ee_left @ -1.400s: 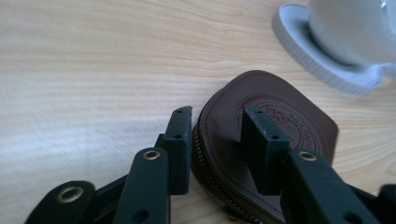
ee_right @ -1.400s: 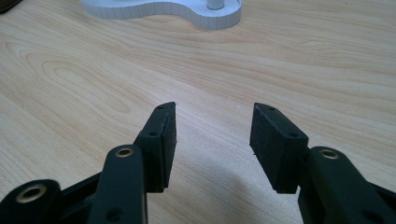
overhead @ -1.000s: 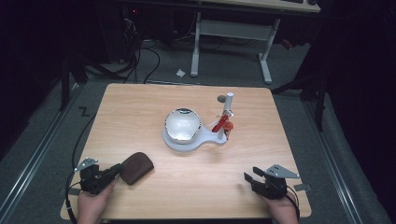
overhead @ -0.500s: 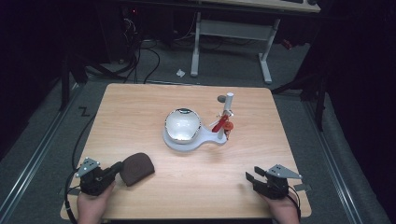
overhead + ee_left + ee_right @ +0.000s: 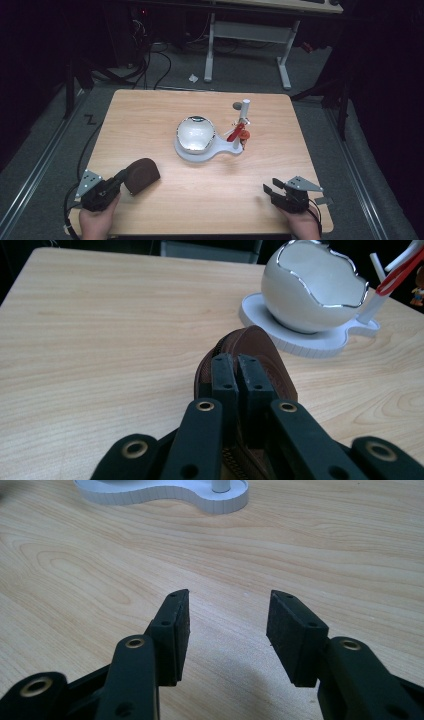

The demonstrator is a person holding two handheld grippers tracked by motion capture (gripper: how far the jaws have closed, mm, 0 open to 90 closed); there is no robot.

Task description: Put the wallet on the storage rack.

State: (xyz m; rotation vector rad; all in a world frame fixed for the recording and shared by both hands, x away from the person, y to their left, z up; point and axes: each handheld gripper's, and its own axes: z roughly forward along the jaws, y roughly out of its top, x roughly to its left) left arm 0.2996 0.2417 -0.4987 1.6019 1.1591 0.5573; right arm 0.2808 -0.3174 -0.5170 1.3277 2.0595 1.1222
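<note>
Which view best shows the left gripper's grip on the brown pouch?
The left gripper view: the jaws stand shut on the brown pouch, pinching its zippered edge. The high view shows the pouch small, at the left gripper. The right gripper view looks elsewhere.

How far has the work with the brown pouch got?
Done: the left gripper has shut on the brown zipped pouch. In hand: holding it at the table's near left. Left, probably: taking it to the white egg-shaped bowl; the right gripper waits open.

Lab: cables [image 5: 145, 60] on floor, metal desk frame [image 5: 247, 37]
</note>
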